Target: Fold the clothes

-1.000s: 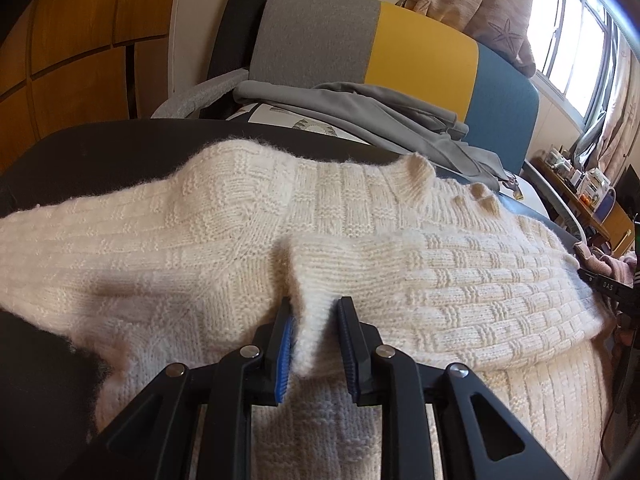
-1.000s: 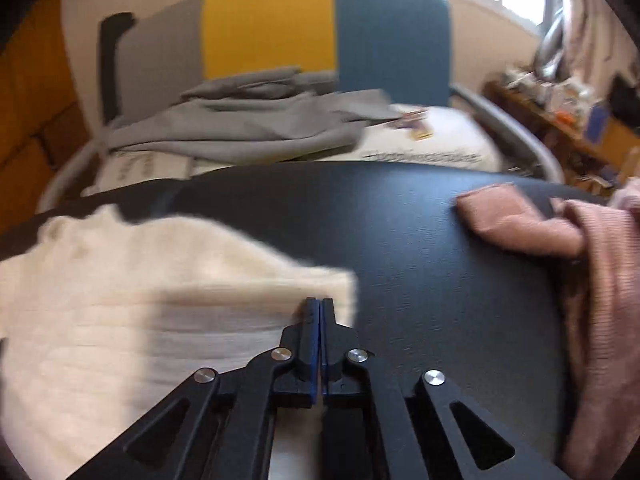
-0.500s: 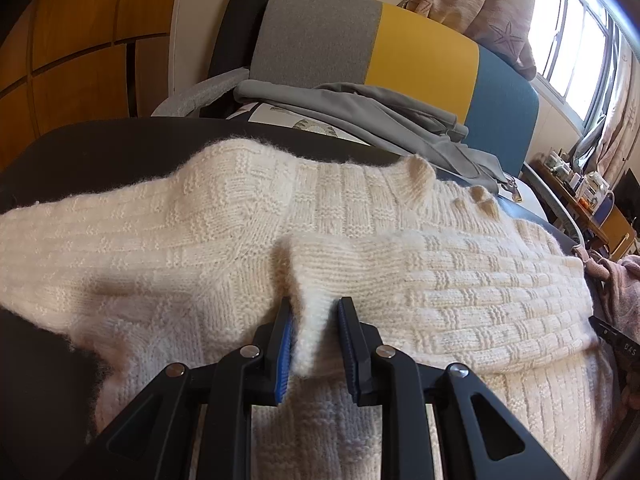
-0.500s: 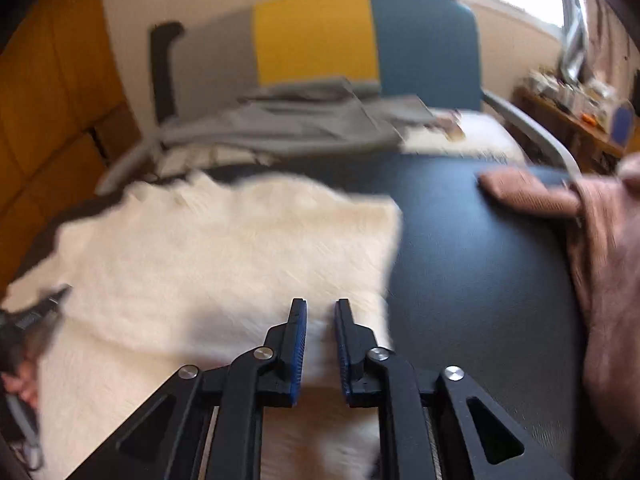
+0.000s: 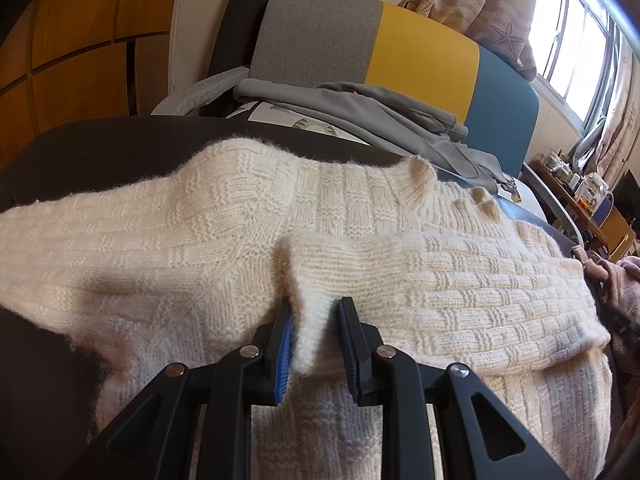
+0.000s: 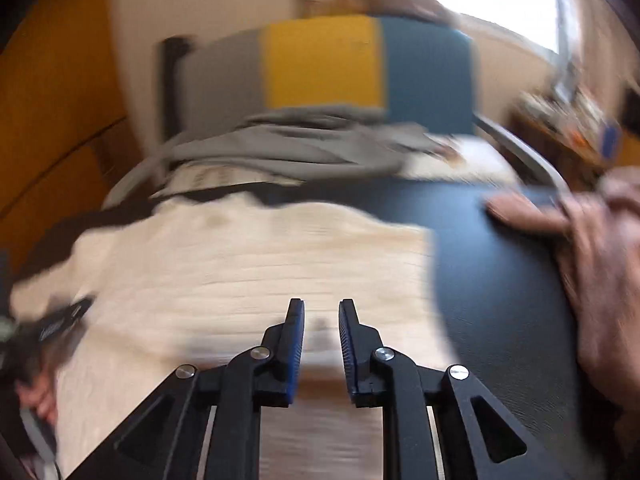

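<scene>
Your left gripper (image 5: pixel 314 320) is clamped on the cream knit sweater's (image 5: pixel 160 248) folded sleeve cuff, centre frame. Your right gripper (image 6: pixel 320 320), jaws just opening, holds nothing above the sweater.

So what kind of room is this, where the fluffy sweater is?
Probably a room in someone's home, maybe a bedroom or living room. There's a window with patterned curtains, a grey, yellow and blue chair with grey clothes on it, and a cluttered shelf.

left tool (image 5: pixel 315 312): clamped, angled down | right tool (image 6: pixel 321 314): jaws just opening, empty
</scene>
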A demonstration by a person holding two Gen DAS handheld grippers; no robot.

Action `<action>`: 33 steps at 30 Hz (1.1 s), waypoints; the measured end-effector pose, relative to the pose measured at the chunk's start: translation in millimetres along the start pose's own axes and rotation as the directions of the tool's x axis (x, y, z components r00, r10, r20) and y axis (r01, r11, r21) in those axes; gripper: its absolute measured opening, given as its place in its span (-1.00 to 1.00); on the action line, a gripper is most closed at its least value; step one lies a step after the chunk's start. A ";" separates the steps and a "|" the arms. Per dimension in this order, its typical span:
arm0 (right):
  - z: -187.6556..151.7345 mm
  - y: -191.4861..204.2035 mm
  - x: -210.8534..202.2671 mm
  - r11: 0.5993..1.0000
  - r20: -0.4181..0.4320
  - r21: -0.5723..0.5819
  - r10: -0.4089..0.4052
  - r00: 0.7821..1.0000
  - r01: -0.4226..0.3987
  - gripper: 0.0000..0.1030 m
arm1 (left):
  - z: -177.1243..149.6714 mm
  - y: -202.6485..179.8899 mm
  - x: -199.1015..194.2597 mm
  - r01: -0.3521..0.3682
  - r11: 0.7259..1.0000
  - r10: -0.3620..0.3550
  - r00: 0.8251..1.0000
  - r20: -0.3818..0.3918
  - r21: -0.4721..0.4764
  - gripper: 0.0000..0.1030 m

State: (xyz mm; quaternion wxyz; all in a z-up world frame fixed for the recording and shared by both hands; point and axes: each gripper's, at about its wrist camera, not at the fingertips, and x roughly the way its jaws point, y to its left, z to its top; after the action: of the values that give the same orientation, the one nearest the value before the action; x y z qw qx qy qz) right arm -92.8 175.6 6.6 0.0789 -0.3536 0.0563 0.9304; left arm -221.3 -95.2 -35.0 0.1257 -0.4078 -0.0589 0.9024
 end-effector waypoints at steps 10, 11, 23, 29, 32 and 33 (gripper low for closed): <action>-28.0 36.0 36.5 0.987 -0.078 -0.151 -0.068 0.995 0.056 -0.64 | 8.3 28.3 -10.0 0.156 0.979 -0.157 0.988 0.007 -0.131 -0.56; -28.7 38.4 37.0 0.984 -0.074 -0.164 -0.082 0.994 0.069 -0.64 | 10.4 40.3 -18.6 0.181 0.969 -0.177 0.983 0.036 -0.168 -0.56; -24.7 40.1 44.4 0.989 -0.071 -0.141 -0.058 0.996 0.048 -0.64 | 12.7 282.6 -99.5 -0.094 0.776 0.174 0.982 0.067 -0.624 -0.38; -25.1 38.9 44.4 0.990 -0.070 -0.134 -0.051 0.996 0.041 -0.63 | -12.5 359.6 -108.9 -0.089 0.597 0.185 0.982 0.029 -0.797 -0.36; -25.6 38.3 43.7 0.991 -0.069 -0.131 -0.046 0.997 0.037 -0.63 | -15.5 371.9 -105.8 0.004 0.566 0.138 0.985 0.099 -0.825 -0.36; -25.8 38.1 43.2 0.991 -0.069 -0.132 -0.046 0.997 0.037 -0.63 | -16.1 375.5 -103.9 0.033 0.552 0.123 0.985 0.120 -0.833 -0.36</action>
State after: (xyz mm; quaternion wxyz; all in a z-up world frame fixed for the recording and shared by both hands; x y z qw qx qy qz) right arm -115.0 138.7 -39.5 0.0728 -0.3923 -0.0091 0.9169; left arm -210.4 -484.7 -49.1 -0.1108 -0.3442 -0.4781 0.8004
